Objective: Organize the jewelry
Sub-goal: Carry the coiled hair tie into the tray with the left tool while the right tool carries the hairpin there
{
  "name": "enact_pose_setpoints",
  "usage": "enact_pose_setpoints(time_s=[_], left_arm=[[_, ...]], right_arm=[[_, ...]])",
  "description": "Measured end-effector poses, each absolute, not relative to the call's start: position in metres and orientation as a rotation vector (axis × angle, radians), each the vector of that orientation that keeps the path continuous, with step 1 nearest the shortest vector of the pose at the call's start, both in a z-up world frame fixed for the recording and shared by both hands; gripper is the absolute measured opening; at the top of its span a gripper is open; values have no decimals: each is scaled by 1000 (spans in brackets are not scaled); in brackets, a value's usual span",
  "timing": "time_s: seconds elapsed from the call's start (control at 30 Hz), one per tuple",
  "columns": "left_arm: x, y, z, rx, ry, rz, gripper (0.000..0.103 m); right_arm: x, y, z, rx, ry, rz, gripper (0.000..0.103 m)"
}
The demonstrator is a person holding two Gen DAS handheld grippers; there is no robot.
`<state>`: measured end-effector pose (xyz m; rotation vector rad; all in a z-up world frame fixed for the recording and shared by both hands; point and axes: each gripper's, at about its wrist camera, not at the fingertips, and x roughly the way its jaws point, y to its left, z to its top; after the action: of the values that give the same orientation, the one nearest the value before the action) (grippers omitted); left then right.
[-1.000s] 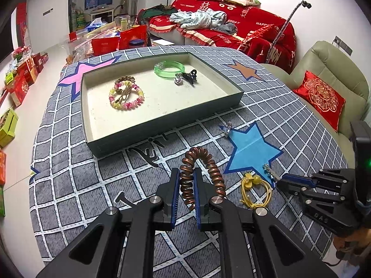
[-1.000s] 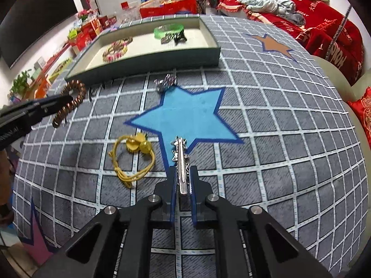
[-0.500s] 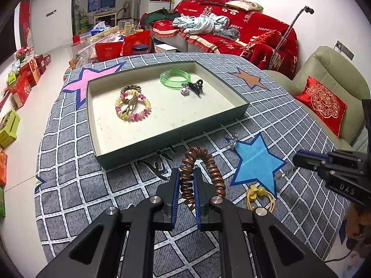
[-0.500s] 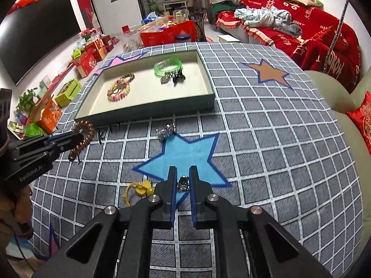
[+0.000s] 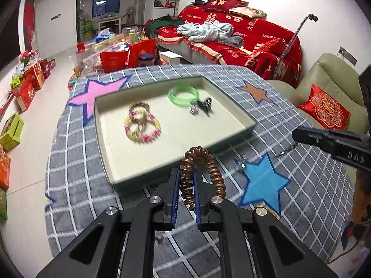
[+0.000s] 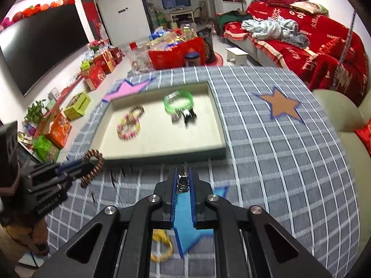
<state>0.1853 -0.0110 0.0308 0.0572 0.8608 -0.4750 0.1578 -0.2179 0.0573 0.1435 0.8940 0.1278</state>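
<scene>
Looking through my left wrist view: my left gripper (image 5: 186, 185) has its fingers clamped on one copper coil bracelet (image 5: 201, 176), lifted over the near rim of the tray (image 5: 231, 108).
Tray count, left view: I count one green bangle (image 5: 183, 93) at 12 o'clock, one beaded bracelet (image 5: 142, 128) at 10 o'clock with one smaller brown one (image 5: 138, 106) touching its far side, and a dark clip beside a small silver piece (image 5: 201, 107) just under the bangle.
Cloth stars, left view: three I can see, one pink star (image 5: 97, 90), one brown star (image 5: 254, 91) and one blue star (image 5: 264, 181).
Only in the left view: my right gripper (image 5: 299, 136) at 3 o'clock, with a small silver clip (image 5: 286, 151) hanging from its tip; one tiny silver piece (image 5: 241, 162) lies at the blue star's far point.

Right wrist view: my right gripper (image 6: 183, 183) has its fingers drawn nearly together, pinching the silver clip (image 6: 182, 183) near the tips.
Only in the right view: one yellow hair tie (image 6: 162, 247) on the checked cloth (image 6: 278, 162) at 6 o'clock, partly hidden by the gripper body.
Left gripper from here: at 9 o'clock, the coil bracelet (image 6: 92, 168) in its jaws, just short of the tray (image 6: 218, 120).
Blur: the tray's contents are smeared, so I cannot tell finer detail.
</scene>
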Motion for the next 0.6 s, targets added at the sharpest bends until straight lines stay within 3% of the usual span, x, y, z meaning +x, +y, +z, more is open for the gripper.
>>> enact_pose_setpoints(time_s=[0.23, 0.6], left_arm=[[227, -12, 31, 64, 862, -430, 28], [283, -25, 6, 83, 911, -384, 29]], right_arm=[[223, -209, 57, 201, 888, 182, 11], [295, -198, 7, 266, 938, 229, 11]])
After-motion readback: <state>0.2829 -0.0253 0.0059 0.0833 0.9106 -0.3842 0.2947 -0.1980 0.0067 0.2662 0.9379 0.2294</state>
